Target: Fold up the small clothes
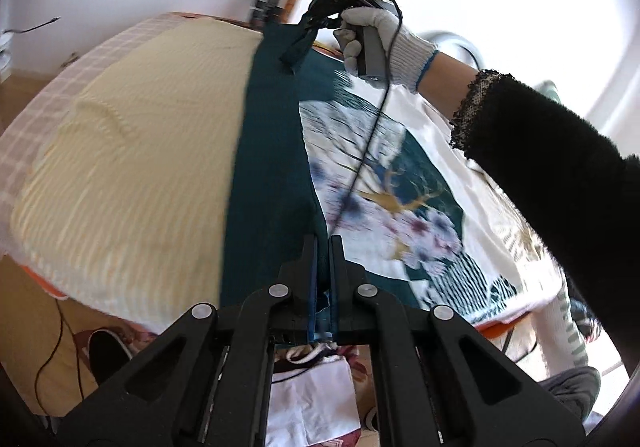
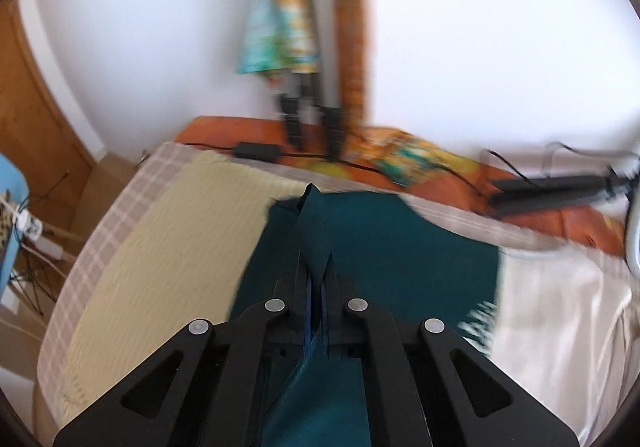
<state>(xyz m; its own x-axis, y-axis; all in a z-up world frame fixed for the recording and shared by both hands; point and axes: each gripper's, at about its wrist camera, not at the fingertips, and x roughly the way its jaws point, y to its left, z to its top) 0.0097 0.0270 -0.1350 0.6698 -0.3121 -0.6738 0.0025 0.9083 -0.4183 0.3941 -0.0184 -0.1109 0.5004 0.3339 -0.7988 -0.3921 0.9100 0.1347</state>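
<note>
A dark teal garment [image 1: 272, 151] lies stretched in a long strip across the bed. My left gripper [image 1: 323, 243] is shut on its near edge. My right gripper [image 1: 316, 21], held by a white-gloved hand, is shut on the far end of the same garment and lifts it a little. In the right wrist view the right gripper [image 2: 318, 257] is shut on a raised fold of the teal garment [image 2: 360, 239], which spreads out below and beyond it.
A cream ribbed blanket [image 1: 132, 167] covers the bed's left side over a checked sheet [image 2: 116, 207]. A white printed quilt [image 1: 404, 183] lies on the right. A black cable and adapter [image 2: 256, 149] sit by the orange headboard [image 2: 224, 127]. Clothes and a shoe [image 1: 108, 351] lie on the floor.
</note>
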